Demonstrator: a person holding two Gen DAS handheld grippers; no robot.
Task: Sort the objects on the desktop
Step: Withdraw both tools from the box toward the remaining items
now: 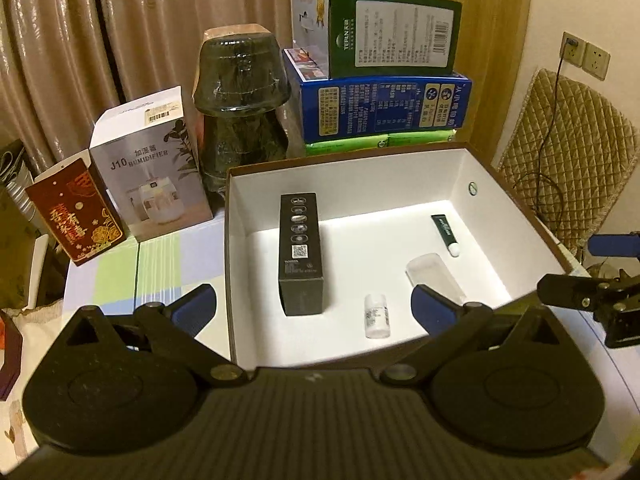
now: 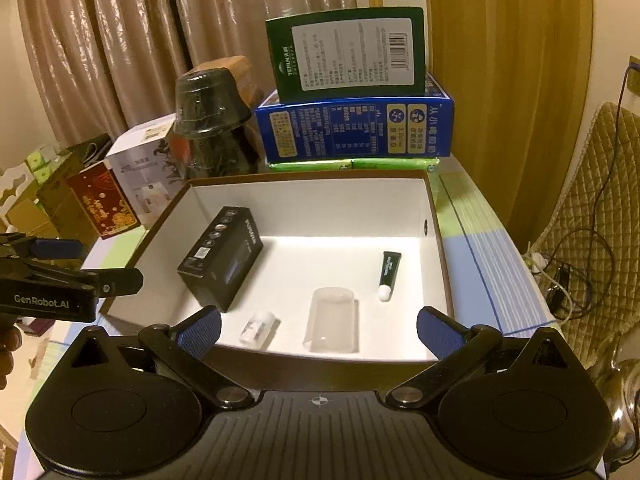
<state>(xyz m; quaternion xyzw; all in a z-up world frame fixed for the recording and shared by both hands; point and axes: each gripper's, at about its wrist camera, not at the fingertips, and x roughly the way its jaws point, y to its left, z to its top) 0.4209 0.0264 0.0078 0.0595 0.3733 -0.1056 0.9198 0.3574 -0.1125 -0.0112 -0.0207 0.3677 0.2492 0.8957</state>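
Both my grippers are wide open and hold nothing: the left gripper (image 1: 314,304) hangs over the near rim of the open box (image 1: 520,216), and the right gripper (image 2: 318,330) does the same from the other side, its blue pads apart with only the box floor between them. I judge the sorting nearly done, because the small things already lie inside the box and I see no loose small thing on the desk (image 1: 160,264) around it. In the box, nearest to me, lies a little white bottle (image 1: 377,317) on its side, close to the near wall. Beside it, toward the right wall, lies a clear plastic cap or cup (image 2: 332,320); I cannot tell which. Farther in, near the right wall, lies a dark green tube (image 1: 445,235) with a white cap. Along the left wall lies a long black box (image 1: 300,252), well apart from the others. Behind the open box, at the far edge of the desk, stand larger items: a red packet (image 1: 78,220) and a humidifier carton (image 1: 152,168) at the far left, a dark glass jar (image 1: 242,116) in the middle, and a blue carton (image 1: 380,106) with a green carton (image 1: 392,32) upright on top, at the far right. Whether these must also be sorted, the pictures do not say.
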